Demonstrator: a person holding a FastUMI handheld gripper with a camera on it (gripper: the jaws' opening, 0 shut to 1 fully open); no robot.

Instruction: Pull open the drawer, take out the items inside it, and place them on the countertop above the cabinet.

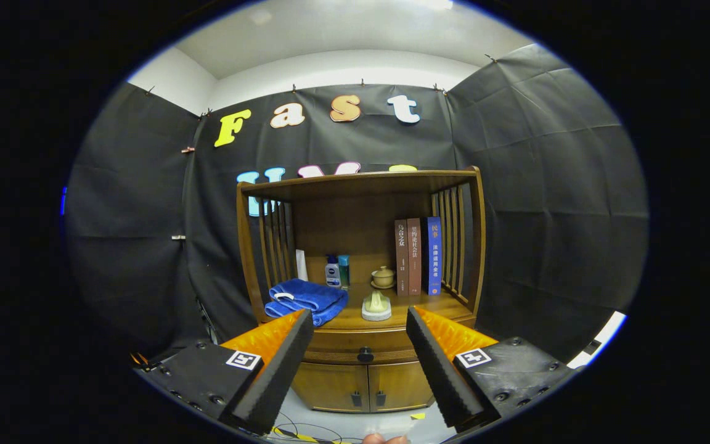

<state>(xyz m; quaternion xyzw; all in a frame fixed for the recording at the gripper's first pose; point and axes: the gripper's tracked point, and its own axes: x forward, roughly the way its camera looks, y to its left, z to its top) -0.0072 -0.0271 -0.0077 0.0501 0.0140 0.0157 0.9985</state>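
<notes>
Drawer (364, 346) front sits flush in the wooden cabinet (361, 370), shut, just beneath the counter (416, 311) and above a pair of small doors (364, 385); its dark round knob (365, 354) lies in the gap between the two fingers, beyond their tips. The claw (360, 322) is spread wide, pinching nothing, its black ridged pads (281, 370) angled inward like a funnel and backed with orange (each finger base carries a small square marker). It hangs well short of the cabinet, touching no part of it. Whatever lies inside the drawer cannot be seen. On the counter, a folded blue towel (306, 299) lies toward the left finger's side, its front edge partly hidden by that fingertip. Near the middle stands a pale little ornament on a round base (376, 306), and behind it a small lidded cup on a saucer (383, 277). Against the back panel stand a white-and-blue bottle (332, 272) and a teal one (344, 270), touching or nearly so. Three books (417, 256) stand upright side by side, two brown and one blue, close to the slatted side rail (453, 246) on the right. A flat wooden top (361, 182) roofs the open shelf space. At the foot of the cabinet, thin cables (306, 431) trail over the pale floor (330, 419).
</notes>
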